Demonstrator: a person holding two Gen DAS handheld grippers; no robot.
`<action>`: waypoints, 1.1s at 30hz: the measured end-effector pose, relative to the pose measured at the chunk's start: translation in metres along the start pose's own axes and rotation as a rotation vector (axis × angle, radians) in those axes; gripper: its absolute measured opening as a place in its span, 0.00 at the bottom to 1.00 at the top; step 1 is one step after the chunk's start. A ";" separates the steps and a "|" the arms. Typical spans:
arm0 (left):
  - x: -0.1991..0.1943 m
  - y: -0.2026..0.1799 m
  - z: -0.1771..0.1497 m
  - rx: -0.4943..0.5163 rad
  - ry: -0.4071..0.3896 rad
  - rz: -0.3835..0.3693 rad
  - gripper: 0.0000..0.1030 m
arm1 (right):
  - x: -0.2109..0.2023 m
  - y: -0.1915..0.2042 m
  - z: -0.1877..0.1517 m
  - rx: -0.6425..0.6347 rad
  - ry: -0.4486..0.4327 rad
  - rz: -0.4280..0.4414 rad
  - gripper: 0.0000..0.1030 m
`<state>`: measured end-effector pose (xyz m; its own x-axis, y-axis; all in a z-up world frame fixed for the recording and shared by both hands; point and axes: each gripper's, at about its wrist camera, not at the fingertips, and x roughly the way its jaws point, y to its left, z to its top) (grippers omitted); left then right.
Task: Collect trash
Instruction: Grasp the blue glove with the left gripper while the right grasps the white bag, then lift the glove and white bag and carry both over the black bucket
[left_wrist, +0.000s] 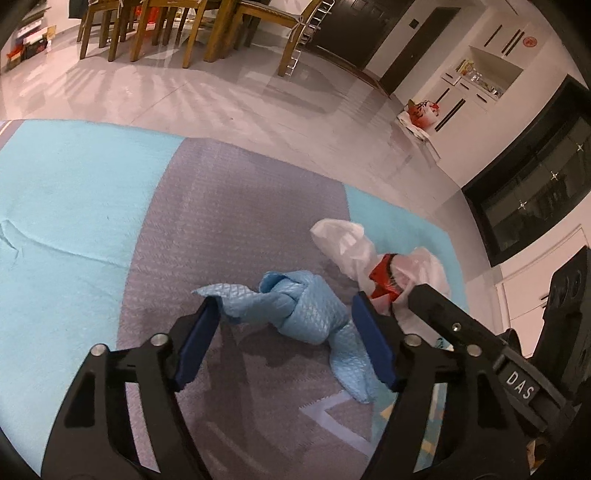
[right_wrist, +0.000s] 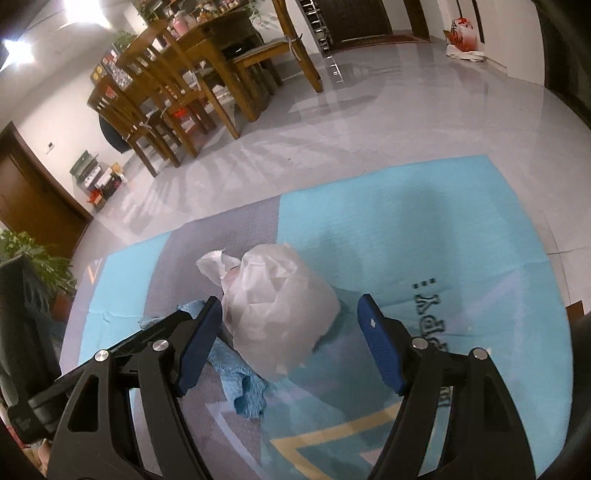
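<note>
My left gripper (left_wrist: 284, 314) straddles the blue cloth (left_wrist: 306, 314), fingers apart, while my right gripper (right_wrist: 290, 317) brackets the white bag (right_wrist: 277, 306) (jaws wide) on the mat (right_wrist: 406, 229).

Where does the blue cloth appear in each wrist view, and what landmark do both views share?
Left wrist view: the blue cloth lies at lower centre, between the left gripper's fingers.
Right wrist view: the blue cloth lies lower left, partly behind the white bag.
Shared landmark: the white bag beside it on the rug.

Rug (left_wrist: 74, 192) bare leftward; white bag (left_wrist: 354, 251) crowds blue cloth (left_wrist: 306, 310) on right
</note>
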<state>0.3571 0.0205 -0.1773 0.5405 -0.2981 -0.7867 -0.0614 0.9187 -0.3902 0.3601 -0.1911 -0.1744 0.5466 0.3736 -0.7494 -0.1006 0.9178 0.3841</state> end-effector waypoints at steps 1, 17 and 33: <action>0.003 0.001 0.000 -0.006 0.005 -0.006 0.66 | 0.004 0.002 -0.001 -0.005 0.010 0.003 0.72; 0.006 0.002 -0.003 0.002 -0.019 -0.059 0.36 | 0.008 0.011 -0.005 -0.008 0.036 0.012 0.23; -0.039 -0.010 -0.012 0.012 -0.073 -0.031 0.36 | -0.044 0.014 -0.005 0.006 -0.067 -0.044 0.22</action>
<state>0.3267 0.0197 -0.1478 0.6021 -0.3074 -0.7369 -0.0333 0.9124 -0.4079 0.3308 -0.1943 -0.1385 0.6044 0.3234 -0.7281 -0.0706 0.9321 0.3554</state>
